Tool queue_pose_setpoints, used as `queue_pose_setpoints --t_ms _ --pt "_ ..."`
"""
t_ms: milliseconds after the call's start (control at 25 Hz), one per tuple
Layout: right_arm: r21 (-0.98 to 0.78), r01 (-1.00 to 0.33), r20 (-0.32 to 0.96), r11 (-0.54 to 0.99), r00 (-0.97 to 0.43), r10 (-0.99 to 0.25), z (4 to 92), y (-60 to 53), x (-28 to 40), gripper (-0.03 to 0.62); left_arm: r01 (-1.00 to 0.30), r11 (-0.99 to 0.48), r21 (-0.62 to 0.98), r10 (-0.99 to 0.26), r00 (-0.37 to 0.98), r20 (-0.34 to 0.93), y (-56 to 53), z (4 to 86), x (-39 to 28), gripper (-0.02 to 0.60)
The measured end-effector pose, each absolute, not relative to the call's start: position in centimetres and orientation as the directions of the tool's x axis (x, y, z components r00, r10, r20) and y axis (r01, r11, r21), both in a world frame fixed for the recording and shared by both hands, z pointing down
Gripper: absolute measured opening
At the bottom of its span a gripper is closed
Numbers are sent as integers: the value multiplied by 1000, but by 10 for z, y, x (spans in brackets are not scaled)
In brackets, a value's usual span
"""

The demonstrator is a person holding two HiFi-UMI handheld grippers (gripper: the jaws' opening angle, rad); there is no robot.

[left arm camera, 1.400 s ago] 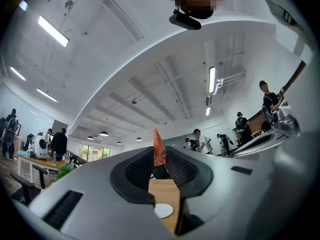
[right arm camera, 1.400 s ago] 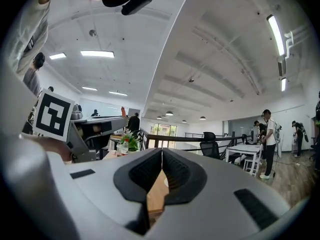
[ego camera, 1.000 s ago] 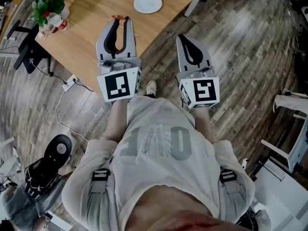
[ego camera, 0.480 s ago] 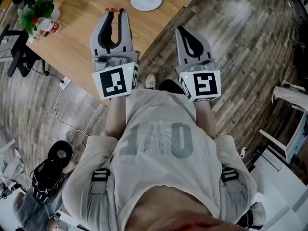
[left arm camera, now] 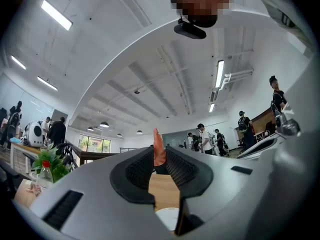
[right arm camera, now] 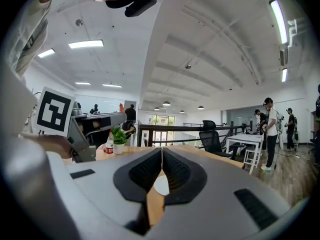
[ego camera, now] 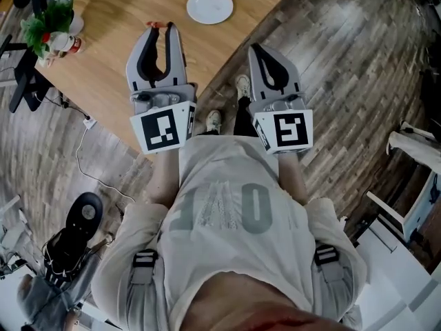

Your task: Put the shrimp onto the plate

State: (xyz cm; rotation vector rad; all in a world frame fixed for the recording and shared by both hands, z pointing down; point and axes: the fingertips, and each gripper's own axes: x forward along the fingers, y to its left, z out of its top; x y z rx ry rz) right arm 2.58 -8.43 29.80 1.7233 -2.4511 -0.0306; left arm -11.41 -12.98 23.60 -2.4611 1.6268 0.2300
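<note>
The left gripper (ego camera: 160, 27) clamps the shrimp (left arm camera: 158, 147) (seemingly by one end), ready for the plate (ego camera: 209, 6) near the table (ego camera: 114, 43) edge; the right gripper (ego camera: 256, 49) is closed, empty.

The plate (ego camera: 209, 6) is plain white on a pale honey-wood tabletop (ego camera: 117, 61). The shrimp (left arm camera: 158, 149) is orange-red. The left gripper (ego camera: 160, 29) and right gripper (ego camera: 257, 49) are grey, with black-lined jaws and black-and-white square markers. The floor (ego camera: 344, 67) right of the plate is dark streaked brown.

Large shirt lettering (ego camera: 222, 207), not legible.
</note>
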Motion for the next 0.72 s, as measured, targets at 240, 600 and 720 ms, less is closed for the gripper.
queue_pose_setpoints --t_ms 240,600,720 --pt "72 -917 88 391 -385 -919 301 -128 39 20 -937 -336 -98 -915 350 -202 -157 246 -101 80" --pt "53 -877 90 478 -473 -876 307 -219 77 20 -958 -259 -123 -942 279 -188 -224 250 -60 80" --pt "55 -864 81 501 -496 -864 302 -248 94 20 -963 -237 -129 -949 257 -183 -246 245 -44 80"
